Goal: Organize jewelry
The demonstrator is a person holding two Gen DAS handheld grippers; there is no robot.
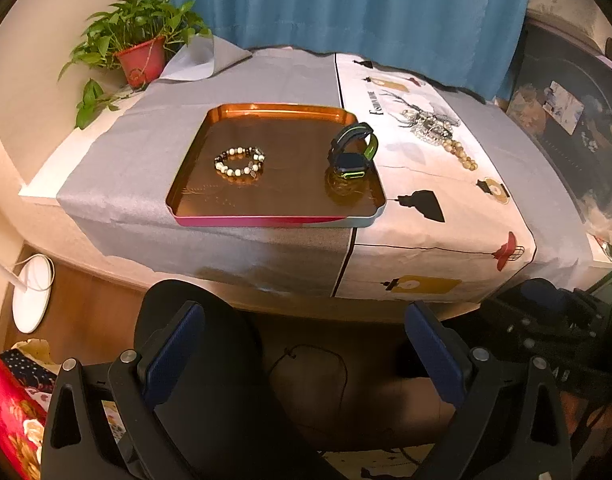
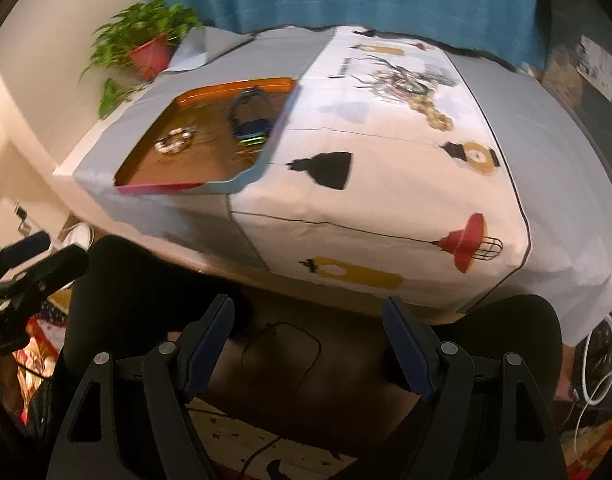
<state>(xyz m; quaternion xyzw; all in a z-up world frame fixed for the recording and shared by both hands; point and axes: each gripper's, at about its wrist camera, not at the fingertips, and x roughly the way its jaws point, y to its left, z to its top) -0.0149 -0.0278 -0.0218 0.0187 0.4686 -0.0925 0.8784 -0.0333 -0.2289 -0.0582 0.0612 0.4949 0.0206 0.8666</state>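
An orange tray (image 1: 226, 208) lies on the cloth-covered table; in it are a bead bracelet (image 1: 239, 162) and a dark watch with a green-edged strap (image 1: 352, 152). Right of the tray, on the printed cloth, a beaded necklace (image 1: 446, 136) lies in a heap. The right wrist view, blurred, shows the same tray (image 2: 242, 182), bracelet (image 2: 175, 140), watch (image 2: 250, 120) and necklace (image 2: 422, 100). My left gripper (image 1: 306, 344) hangs open below the table's front edge, nothing between its fingers. My right gripper (image 2: 308, 340) is likewise open and empty, low in front of the table.
A potted plant (image 1: 140, 50) stands at the table's back left corner before a blue curtain (image 1: 346, 8). A person's dark-clothed legs (image 2: 146, 292) sit under the front edge. A white round lamp base (image 1: 32, 292) is on the floor at left, patterned fabric (image 1: 10, 408) beside it.
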